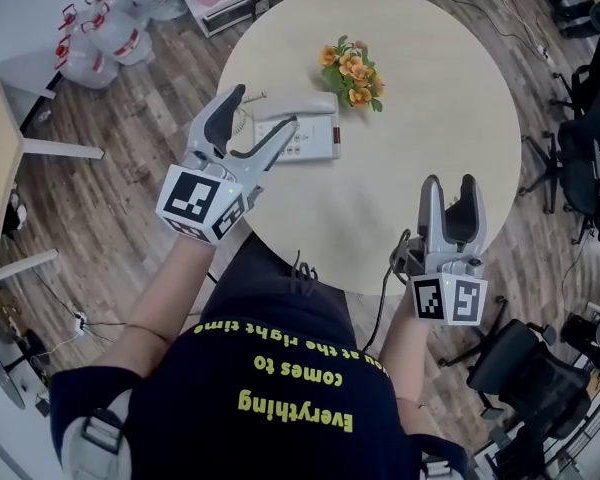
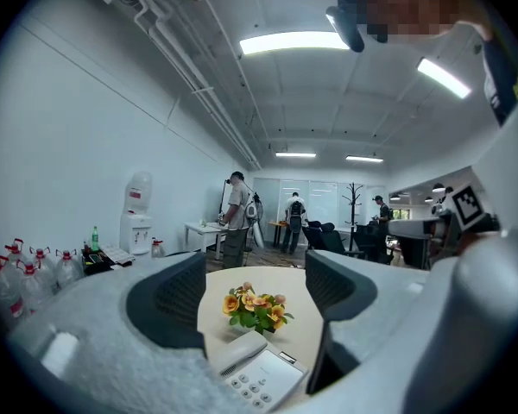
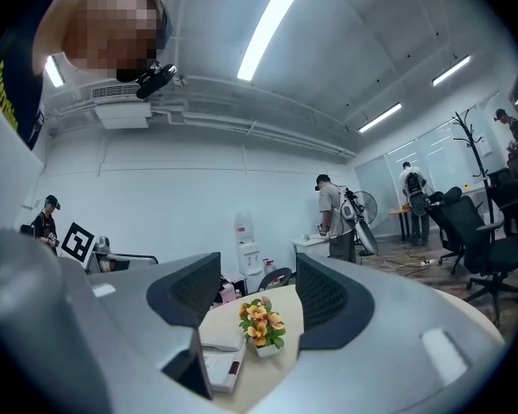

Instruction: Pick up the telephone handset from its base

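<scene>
1. Head view: a round, pale beige worktop (image 1: 430,118) carries a white desk telephone base with a keypad (image 1: 310,140), and just beyond it stands a small bunch of orange flowers with green leaves (image 1: 352,73).
2. The white telephone handset (image 1: 295,105) lies in its cradle along the far side of the base, on the side toward the flowers.
3. The left claw (image 1: 265,106) hangs over the left end of the telephone. Its jaws are spread wide, one by the handset's end and one across the base. I cannot tell whether either jaw touches.
4. Left gripper view: nothing is held between the spread jaws. The handset and keypad lie low ahead, with the flowers behind them.
5. The right claw (image 1: 449,181) is over the near edge of the worktop, well apart from the telephone.
6. Right gripper view: its jaws also stand apart and empty, and the flowers and telephone show far ahead between them.
7. Large clear water bottles (image 1: 100,28) stand on the wooden floor at upper left.
</scene>
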A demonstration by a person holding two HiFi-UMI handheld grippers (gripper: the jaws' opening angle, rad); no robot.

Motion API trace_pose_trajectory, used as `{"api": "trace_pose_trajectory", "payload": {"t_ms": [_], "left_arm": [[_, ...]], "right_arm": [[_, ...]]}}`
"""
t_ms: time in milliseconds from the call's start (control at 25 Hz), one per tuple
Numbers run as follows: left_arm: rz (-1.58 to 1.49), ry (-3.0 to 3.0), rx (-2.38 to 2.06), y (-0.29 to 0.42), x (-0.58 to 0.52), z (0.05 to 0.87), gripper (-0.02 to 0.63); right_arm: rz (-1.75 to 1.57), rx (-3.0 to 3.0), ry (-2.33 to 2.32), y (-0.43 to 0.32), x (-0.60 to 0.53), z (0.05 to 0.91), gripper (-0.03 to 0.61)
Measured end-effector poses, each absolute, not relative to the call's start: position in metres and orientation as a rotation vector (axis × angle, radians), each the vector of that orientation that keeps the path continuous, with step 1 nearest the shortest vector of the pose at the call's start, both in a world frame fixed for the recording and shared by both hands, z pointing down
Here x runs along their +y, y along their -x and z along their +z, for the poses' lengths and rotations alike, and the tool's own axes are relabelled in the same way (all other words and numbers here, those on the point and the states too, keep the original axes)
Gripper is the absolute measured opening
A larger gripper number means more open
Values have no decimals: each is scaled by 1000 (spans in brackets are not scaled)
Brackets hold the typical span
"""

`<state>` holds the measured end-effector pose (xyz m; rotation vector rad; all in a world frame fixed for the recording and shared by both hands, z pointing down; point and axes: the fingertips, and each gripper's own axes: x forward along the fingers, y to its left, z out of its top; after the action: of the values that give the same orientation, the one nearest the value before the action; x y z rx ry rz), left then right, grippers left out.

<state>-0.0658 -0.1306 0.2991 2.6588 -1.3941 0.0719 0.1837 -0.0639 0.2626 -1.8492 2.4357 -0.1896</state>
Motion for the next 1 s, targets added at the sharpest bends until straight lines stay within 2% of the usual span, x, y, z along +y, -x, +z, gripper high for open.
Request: {"api": "trace_pose_trajectory", "payload": {"t_ms": [480, 1000], "left_arm": [[103, -2701, -1290, 60, -165, 317, 364], [340, -2719, -1140, 38, -208, 396, 364]], "right_arm": [[-248, 2430, 1874, -178, -83, 285, 270], [-384, 2451, 1870, -178, -110, 325, 270]]}}
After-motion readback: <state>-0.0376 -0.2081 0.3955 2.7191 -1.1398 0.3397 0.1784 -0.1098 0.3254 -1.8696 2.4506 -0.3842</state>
